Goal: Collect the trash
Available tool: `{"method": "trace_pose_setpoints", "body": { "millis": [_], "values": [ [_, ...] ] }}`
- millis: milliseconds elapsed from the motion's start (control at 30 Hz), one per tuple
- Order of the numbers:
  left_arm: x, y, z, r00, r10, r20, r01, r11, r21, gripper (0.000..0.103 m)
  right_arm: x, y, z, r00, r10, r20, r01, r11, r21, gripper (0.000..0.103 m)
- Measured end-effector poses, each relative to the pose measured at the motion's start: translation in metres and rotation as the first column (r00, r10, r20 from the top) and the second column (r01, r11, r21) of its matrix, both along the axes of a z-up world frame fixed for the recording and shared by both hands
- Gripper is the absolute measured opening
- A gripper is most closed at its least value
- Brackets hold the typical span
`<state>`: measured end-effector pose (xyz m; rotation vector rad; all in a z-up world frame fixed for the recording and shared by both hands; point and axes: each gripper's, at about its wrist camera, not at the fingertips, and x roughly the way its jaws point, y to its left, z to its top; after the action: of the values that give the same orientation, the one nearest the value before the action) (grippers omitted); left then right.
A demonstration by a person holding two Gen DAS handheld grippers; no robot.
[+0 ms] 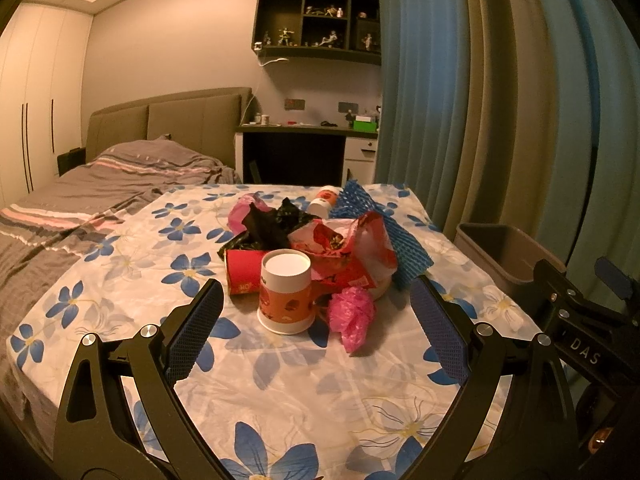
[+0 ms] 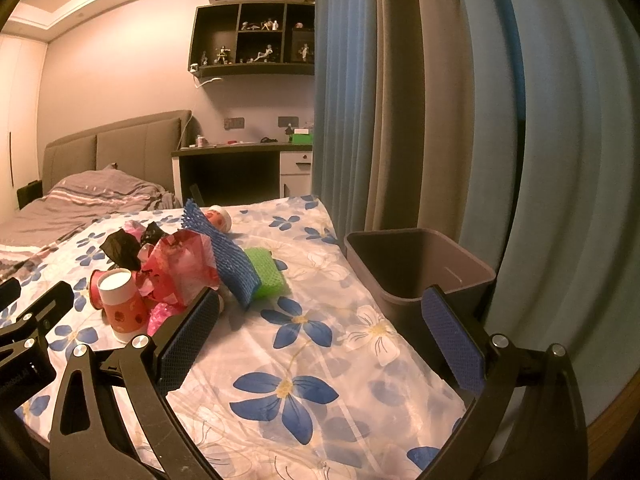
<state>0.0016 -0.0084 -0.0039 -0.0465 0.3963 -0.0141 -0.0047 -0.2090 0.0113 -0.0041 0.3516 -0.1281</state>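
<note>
Trash sits heaped mid-table on the flowered cloth (image 1: 280,380), nothing binned yet.

Left wrist view:
- Left gripper (image 1: 316,328): jaws wide apart, empty, hovering short of the pile w/ no contact.
- Upside-down paper cup (image 1: 285,292) stands at 12 o'clock, nearest item. Pink plastic wad (image 1: 352,316) touches its 3 o'clock side. Red cup (image 1: 244,276) lies on its side behind, at 11.
- Red-and-white bag (image 1: 348,252), black bag (image 1: 264,228) and blue foam net (image 1: 380,224) overlap further back; second cup (image 1: 324,202) lies at the far end.
- Bin (image 1: 508,256) at 2 o'clock, off the table edge.
- Risk: cup is light and tall. One pad landing first would prob. tip it into the red cup, and a hard squeeze would crush it. The pink wad may snag and drag along.

Right wrist view:
- Right gripper (image 2: 324,320): jaws apart, empty, over bare cloth.
- Green sponge-like pad (image 2: 266,272) lies at 11, half under the foam net (image 2: 228,256); pile beyond at 10.
- Bin (image 2: 420,264) at 1 o'clock, close beside the right-hand pad (image 2: 452,340); contact unclear.
- Risk: swinging toward the bin could knock it, since it looks light and empty. Loose cloth may bunch under low jaws. Grippers sit near each other, so simultaneous reaches could clash.
</note>
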Motion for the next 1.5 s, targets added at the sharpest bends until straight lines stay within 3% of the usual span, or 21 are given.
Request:
{"method": "trace_pose_setpoints", "body": {
  "millis": [1500],
  "values": [
    [0.0004, 0.0000, -0.0002, 1.000, 0.000, -0.001, 0.000, 1.000, -0.005, 0.093, 0.0027, 0.0009, 0.0005, 1.000, 0.003, -0.001, -0.003, 1.000, -0.003, 0.098]
  ]
}}
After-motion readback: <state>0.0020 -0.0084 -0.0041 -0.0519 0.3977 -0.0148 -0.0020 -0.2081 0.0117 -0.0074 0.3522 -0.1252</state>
